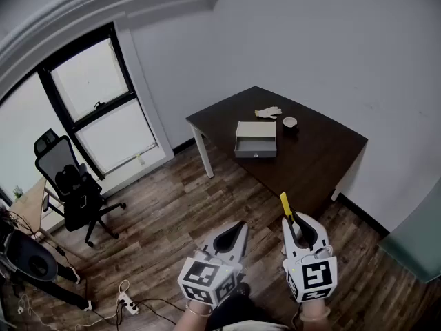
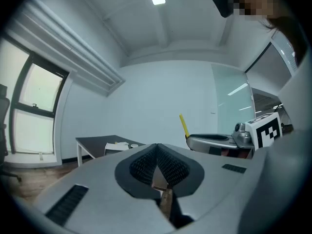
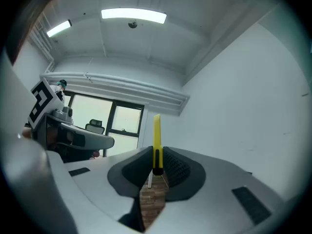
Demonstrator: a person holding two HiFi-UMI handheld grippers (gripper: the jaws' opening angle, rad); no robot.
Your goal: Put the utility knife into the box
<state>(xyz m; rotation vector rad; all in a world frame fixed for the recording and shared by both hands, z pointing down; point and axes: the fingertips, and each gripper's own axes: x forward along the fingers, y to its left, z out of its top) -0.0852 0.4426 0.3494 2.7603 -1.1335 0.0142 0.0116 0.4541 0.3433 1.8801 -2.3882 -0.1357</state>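
A yellow utility knife (image 1: 286,206) (image 3: 157,140) stands up from between the jaws of my right gripper (image 1: 292,227) (image 3: 157,152), which is shut on it. The knife's yellow tip (image 2: 183,125) also shows in the left gripper view. My left gripper (image 1: 238,227) (image 2: 157,147) is shut with nothing in it. Both grippers hover low in the head view, well short of the table. The grey open box (image 1: 255,140) (image 2: 116,147) sits on the dark brown table (image 1: 324,157) (image 2: 92,141), far ahead of both grippers.
A white glove (image 1: 269,112) and a small cup (image 1: 289,122) lie on the table behind the box. A black office chair (image 1: 72,185) stands at the left by the window (image 1: 103,109). A power strip and cables (image 1: 127,301) lie on the wooden floor.
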